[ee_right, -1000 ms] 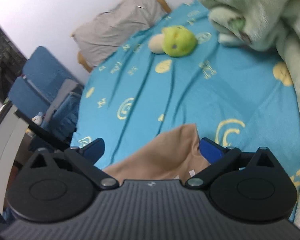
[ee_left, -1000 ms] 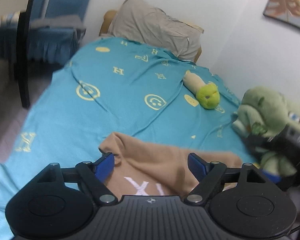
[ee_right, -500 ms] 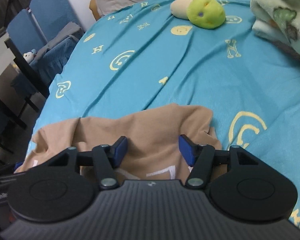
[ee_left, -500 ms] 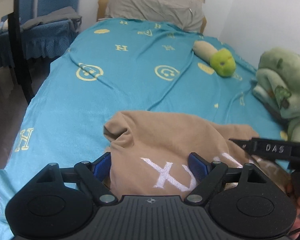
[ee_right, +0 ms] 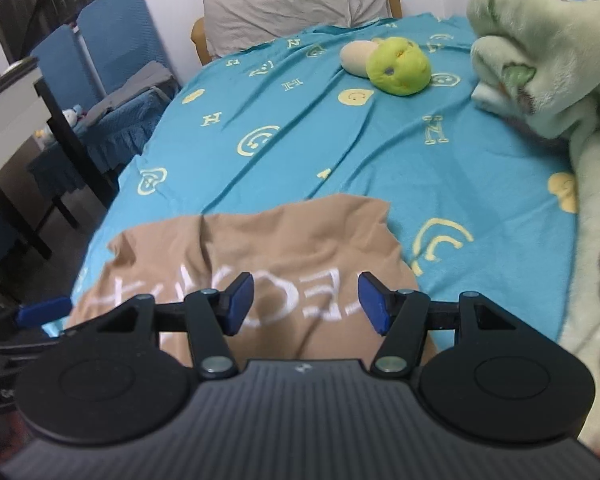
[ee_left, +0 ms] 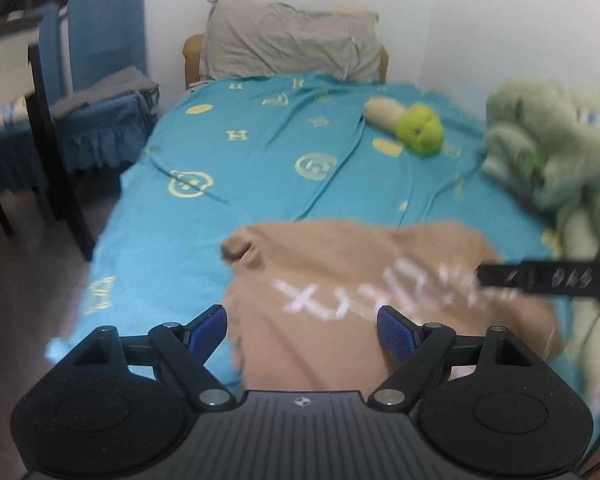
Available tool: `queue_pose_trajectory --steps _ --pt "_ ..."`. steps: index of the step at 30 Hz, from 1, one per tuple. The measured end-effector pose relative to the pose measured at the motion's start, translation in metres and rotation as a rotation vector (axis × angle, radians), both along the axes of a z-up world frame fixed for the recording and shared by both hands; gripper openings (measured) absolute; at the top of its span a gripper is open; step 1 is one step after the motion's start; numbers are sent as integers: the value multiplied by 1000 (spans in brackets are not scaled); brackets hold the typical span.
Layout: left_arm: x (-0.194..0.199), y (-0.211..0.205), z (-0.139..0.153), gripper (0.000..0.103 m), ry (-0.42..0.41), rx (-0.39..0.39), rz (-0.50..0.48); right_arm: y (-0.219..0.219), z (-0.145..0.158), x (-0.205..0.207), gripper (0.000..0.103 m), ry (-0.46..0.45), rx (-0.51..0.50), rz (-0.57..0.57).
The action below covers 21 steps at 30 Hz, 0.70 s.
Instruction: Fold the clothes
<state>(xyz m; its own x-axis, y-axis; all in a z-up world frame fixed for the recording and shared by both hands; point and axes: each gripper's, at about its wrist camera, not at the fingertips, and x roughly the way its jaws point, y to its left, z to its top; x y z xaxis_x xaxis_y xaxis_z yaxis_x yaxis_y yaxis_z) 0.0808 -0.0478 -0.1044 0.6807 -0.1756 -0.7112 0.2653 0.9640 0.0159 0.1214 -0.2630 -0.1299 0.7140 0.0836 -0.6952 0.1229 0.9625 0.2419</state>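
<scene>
We hold both grippers over the near end of the bed [ee_left: 260, 168], above a tan shirt [ee_left: 340, 272] that lies crumpled on the teal sheet with white lettering [ee_left: 312, 300] facing up. Our left gripper [ee_left: 302, 332] has its blue-padded fingers spread wide with nothing between them; the shirt sits just beyond and below, from about 12 to 2 o'clock in that view, and a rounded fold of its cloth bunches at 11 o'clock. In the right wrist view our right gripper [ee_right: 306, 300] is likewise spread apart and grips nothing, with the shirt's lettering [ee_right: 284, 292] showing through the gap at 12 o'clock. We cannot tell whether either gripper's pads touch the cloth. The left view is blurred. A green plush toy [ee_right: 398, 66] lies well apart from the shirt at 1 o'clock, near a grey pillow [ee_right: 292, 2] at the head of the bed. A pale green fleece blanket [ee_right: 548, 52] is heaped along the bed's edge at 2 to 3 o'clock. Blue chairs [ee_left: 100, 64] stand beside the bed at 10 o'clock.
</scene>
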Motion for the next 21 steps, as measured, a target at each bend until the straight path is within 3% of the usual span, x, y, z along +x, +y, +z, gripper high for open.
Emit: queue_pose_trajectory --steps 6,11,21 --pt "1 0 -18 87 69 9 14 -5 -26 6 59 117 30 4" --pt "-3 -6 -18 88 45 60 3 -2 -26 3 59 113 25 5" --pt "-17 -10 0 87 50 59 -15 0 -25 1 60 113 30 -2"
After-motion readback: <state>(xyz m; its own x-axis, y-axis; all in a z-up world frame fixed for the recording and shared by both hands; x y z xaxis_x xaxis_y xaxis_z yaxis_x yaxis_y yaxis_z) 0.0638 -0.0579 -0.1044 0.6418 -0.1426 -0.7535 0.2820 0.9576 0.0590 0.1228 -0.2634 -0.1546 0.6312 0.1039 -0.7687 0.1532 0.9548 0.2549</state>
